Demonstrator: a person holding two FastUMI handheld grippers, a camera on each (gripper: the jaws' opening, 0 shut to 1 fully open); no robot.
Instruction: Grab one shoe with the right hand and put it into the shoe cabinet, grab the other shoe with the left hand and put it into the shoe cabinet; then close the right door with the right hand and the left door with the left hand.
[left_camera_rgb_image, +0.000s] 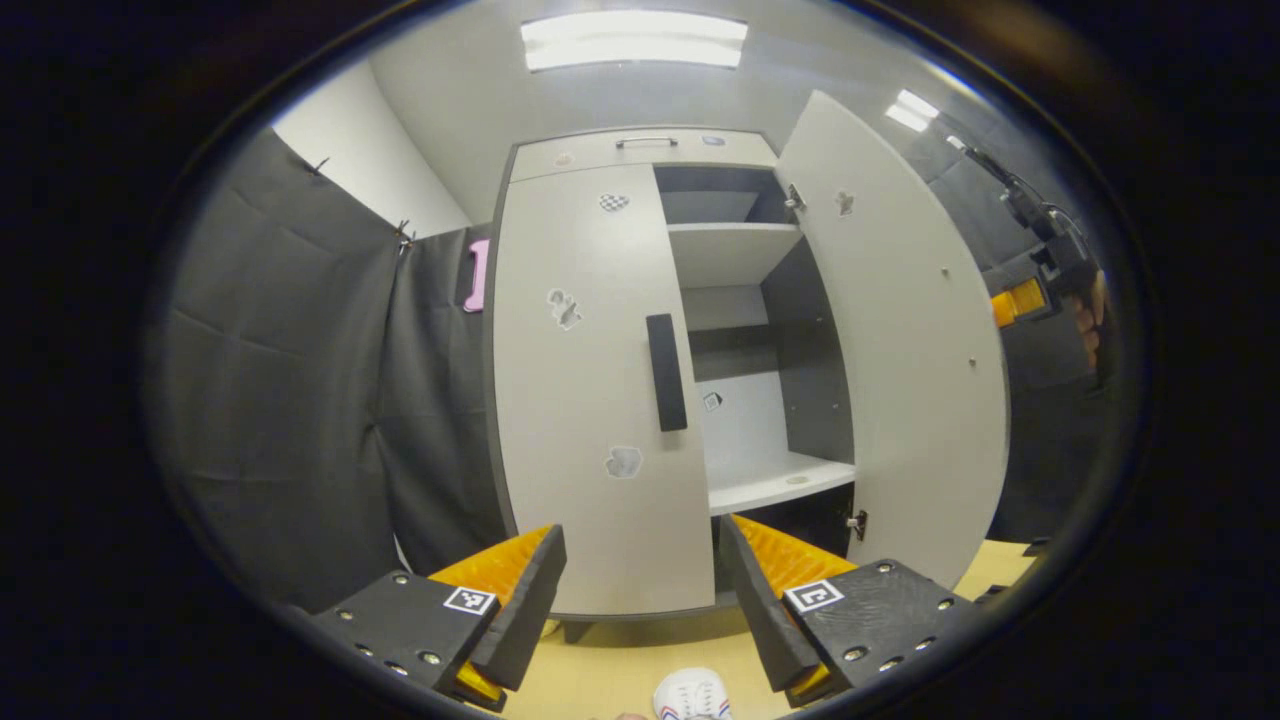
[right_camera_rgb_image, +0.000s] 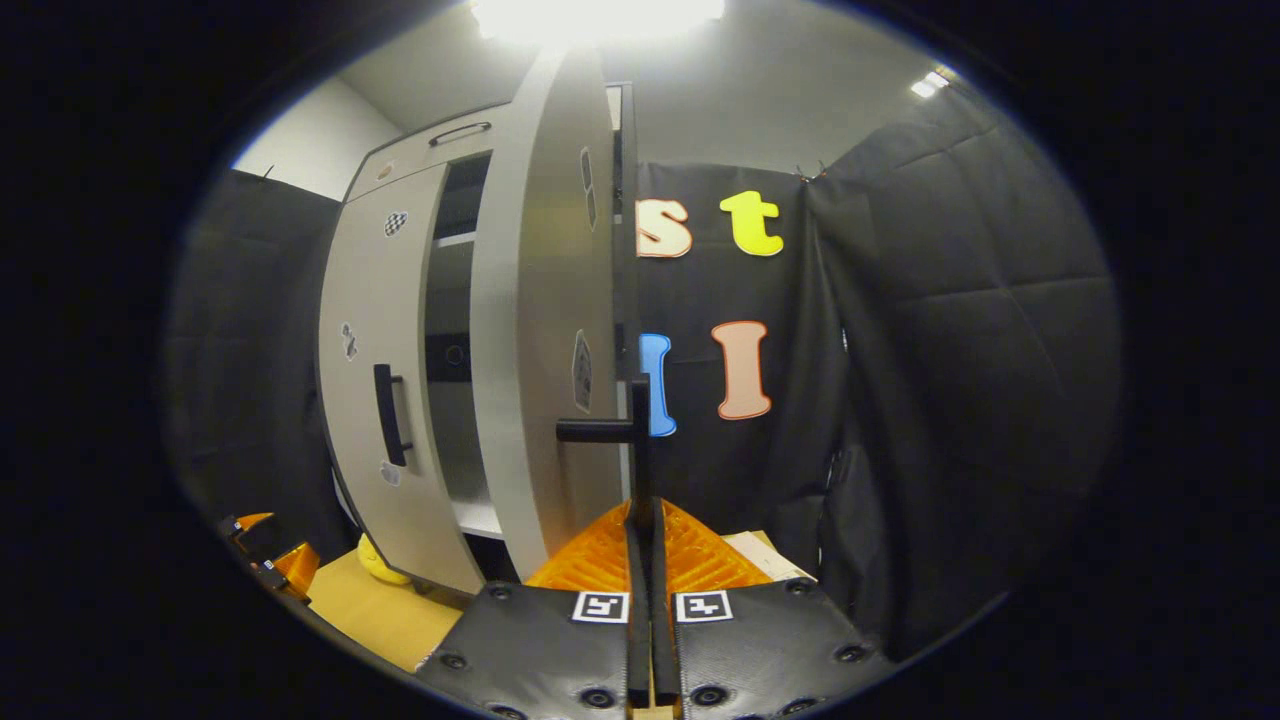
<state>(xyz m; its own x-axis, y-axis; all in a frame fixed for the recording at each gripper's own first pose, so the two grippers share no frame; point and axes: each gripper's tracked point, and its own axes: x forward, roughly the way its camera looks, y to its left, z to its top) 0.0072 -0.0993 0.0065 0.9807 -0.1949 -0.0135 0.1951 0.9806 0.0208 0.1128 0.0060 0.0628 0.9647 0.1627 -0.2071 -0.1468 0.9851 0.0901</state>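
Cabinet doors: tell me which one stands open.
The right door stands open, swung outward and baring the shelves. The left door, with its black handle, sits flat against the cabinet front.

The left gripper view sits low, looking up and straight at the cabinet front from a little way off, its own tongs spread at the bottom. The right gripper view is off to the side, close up on the open right door edge-on, just past its tongs. Both views share the cabinet, both doors and the left door's handle.
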